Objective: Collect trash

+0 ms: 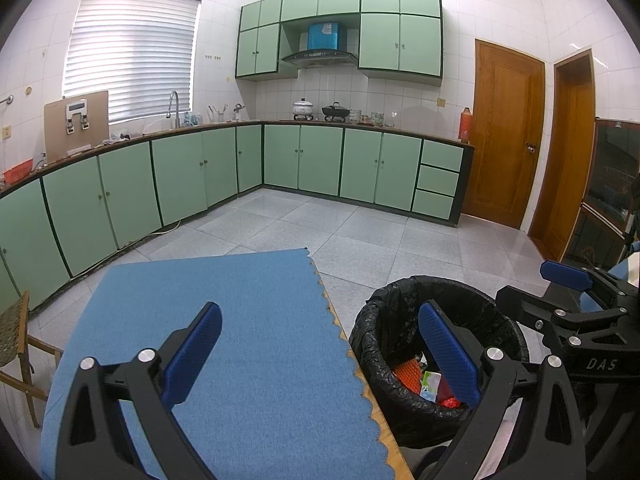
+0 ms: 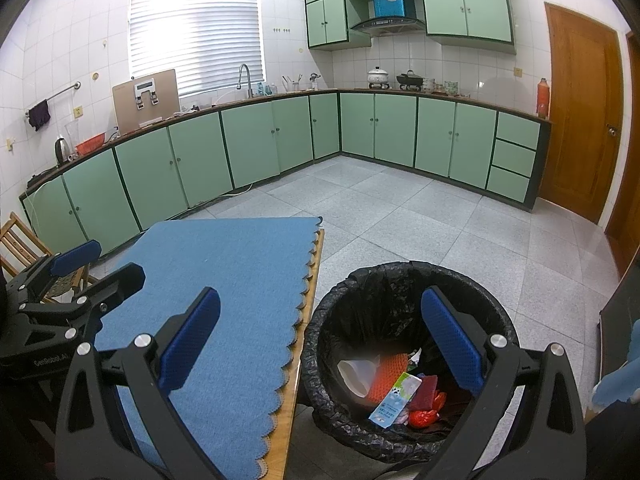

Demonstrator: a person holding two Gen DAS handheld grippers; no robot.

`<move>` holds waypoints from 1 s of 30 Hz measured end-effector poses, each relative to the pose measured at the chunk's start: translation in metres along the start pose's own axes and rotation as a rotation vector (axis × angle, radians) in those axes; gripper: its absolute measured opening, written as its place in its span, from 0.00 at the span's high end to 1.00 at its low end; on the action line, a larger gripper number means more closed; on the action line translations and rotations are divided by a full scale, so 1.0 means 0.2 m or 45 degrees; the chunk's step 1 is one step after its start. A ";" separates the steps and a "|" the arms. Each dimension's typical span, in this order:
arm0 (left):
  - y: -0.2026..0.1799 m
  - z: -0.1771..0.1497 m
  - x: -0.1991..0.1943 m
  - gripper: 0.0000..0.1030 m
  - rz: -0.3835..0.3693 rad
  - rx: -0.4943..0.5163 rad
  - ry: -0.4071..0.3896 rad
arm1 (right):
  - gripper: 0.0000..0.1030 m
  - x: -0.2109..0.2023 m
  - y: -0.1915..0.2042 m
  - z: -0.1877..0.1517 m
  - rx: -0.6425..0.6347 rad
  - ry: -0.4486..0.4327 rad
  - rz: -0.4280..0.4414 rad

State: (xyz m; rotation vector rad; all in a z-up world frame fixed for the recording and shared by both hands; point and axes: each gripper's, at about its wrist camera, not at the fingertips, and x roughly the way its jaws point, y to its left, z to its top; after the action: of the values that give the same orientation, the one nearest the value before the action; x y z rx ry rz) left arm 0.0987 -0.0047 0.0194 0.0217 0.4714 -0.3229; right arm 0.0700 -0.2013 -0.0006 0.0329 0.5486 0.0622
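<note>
Trash (image 2: 394, 394) lies inside the black-lined bin (image 2: 320, 344) beside the blue mat (image 2: 224, 280). Left gripper (image 1: 324, 354) and right gripper (image 2: 322, 338) both hang with fingers spread apart, holding nothing.

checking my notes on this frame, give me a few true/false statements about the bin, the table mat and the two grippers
1. The trash bin is lined with a black bag. True.
2. The bin is empty. False: it holds a milk carton, an orange mesh piece and red wrappers.
3. The blue mat has trash lying on it. False: no trash shows on its visible part.
4. The right gripper is open and holds nothing. True.
5. The left gripper is shut on a wrapper. False: its jaws are wide apart and hold nothing.
</note>
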 end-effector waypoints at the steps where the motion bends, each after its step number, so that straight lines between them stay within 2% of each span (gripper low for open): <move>1: 0.00 0.00 0.00 0.06 0.001 -0.001 -0.001 | 0.05 0.00 0.00 0.00 0.000 0.000 0.000; 30: 0.00 -0.02 0.03 0.06 -0.001 -0.002 0.017 | 0.05 0.00 0.01 -0.01 0.002 0.009 0.002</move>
State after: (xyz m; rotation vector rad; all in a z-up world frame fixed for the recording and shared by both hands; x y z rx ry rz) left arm 0.1016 -0.0057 0.0135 0.0220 0.4852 -0.3230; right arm 0.0695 -0.1999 -0.0026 0.0349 0.5555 0.0631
